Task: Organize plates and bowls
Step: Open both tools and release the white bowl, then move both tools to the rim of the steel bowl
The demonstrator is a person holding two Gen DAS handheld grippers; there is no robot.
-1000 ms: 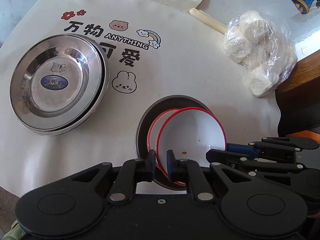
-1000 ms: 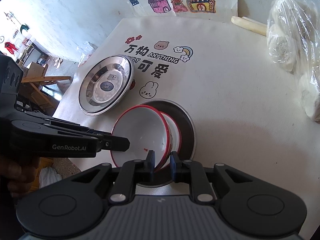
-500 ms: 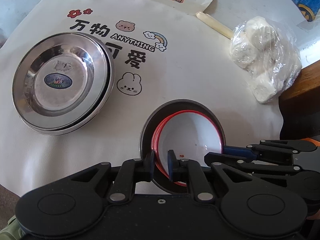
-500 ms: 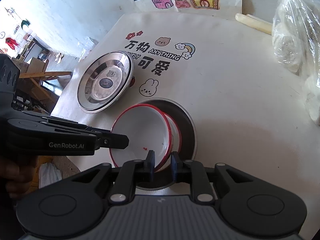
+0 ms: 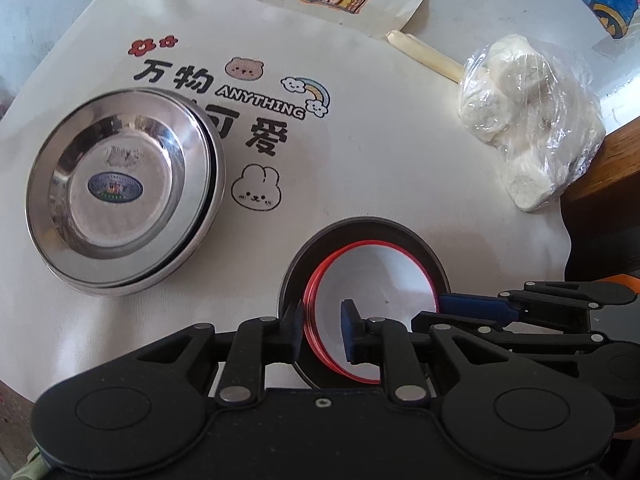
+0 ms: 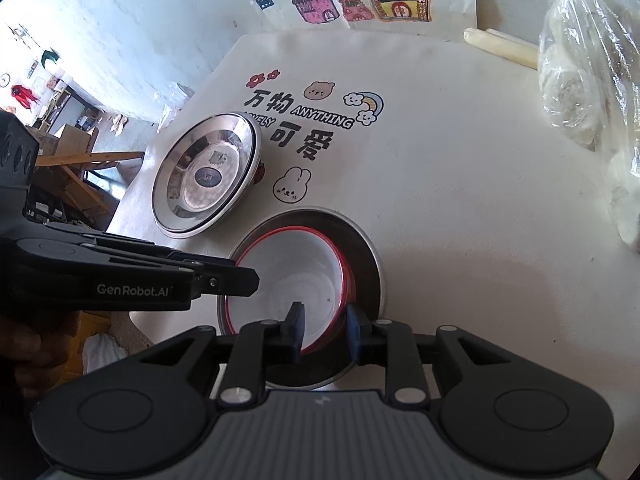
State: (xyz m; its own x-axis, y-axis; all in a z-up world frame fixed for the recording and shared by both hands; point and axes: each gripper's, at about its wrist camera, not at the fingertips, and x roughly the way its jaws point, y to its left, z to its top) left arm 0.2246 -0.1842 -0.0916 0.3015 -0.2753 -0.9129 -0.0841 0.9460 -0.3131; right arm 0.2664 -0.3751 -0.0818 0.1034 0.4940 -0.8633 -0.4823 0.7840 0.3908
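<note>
Two grippers, left gripper [image 5: 320, 330] and right gripper [image 6: 325, 330], are opening their fingers around the red-rimmed bowls' [image 5: 376, 280] rim at lower centre, pads no longer pressing.

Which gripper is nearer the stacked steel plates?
Left. The left gripper straddles the red-rimmed bowls' rim on the side facing the steel plates, jaws opening. The right gripper straddles the opposite rim, farther away, jaws also opening.
</note>
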